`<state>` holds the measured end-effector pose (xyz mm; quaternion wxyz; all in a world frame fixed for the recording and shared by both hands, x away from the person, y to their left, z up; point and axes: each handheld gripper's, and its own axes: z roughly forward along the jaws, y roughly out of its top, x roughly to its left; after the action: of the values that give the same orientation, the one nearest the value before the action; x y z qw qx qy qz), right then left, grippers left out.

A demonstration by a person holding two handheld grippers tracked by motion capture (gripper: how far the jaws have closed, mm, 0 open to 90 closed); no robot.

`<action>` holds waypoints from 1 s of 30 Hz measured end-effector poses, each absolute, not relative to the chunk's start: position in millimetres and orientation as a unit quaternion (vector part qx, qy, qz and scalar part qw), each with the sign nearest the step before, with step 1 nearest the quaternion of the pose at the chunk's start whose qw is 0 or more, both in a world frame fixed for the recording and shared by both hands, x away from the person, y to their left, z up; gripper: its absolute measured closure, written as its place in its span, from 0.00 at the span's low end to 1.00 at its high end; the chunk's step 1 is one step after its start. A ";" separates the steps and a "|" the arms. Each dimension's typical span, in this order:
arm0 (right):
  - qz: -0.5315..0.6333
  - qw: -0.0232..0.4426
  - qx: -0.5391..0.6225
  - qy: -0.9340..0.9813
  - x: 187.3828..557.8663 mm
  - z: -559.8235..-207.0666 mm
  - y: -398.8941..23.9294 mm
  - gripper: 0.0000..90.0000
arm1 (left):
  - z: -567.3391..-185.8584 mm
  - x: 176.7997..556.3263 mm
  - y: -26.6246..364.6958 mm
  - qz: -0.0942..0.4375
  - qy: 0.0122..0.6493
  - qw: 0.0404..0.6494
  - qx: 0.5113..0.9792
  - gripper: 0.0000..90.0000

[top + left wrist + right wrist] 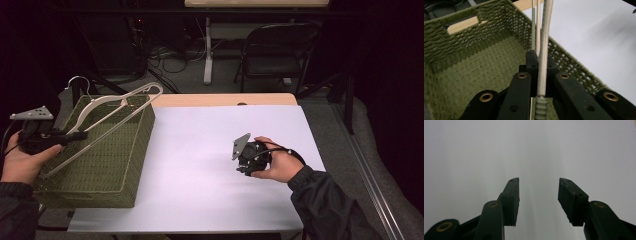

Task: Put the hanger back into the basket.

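The cream clothes hanger (107, 112) hangs slanted over the open green woven basket (115, 165), its lower bar clenched in the left claw (75, 136) above the basket's near-left part. The right claw (245, 157) rests released on the white tabletop (200, 145), well apart.

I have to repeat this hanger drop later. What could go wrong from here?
The left claw pinches only one thin arm of the hanger, so it may swivel or slip. The hanger reaches past the green basket at its far rim, so it might catch there or stay propped instead of dropping in.
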<state>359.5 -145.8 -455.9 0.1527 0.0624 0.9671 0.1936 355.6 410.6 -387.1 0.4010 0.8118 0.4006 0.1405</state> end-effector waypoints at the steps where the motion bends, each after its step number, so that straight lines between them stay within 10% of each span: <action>1: 0.196 0.154 0.062 0.967 359.5 -456.9 -145.7 0.57 | -389.5 354.8 414.3 0.142 0.401 0.400 0.812 0.97; 30: 0.190 0.150 0.066 0.968 358.1 -463.5 -143.0 0.57 | -450.4 353.3 448.3 0.121 0.465 0.391 0.785 0.97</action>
<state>358.1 -143.0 -463.5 0.1497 0.0655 0.9681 0.1900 353.3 448.3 -450.4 0.3907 0.7855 0.4645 0.1210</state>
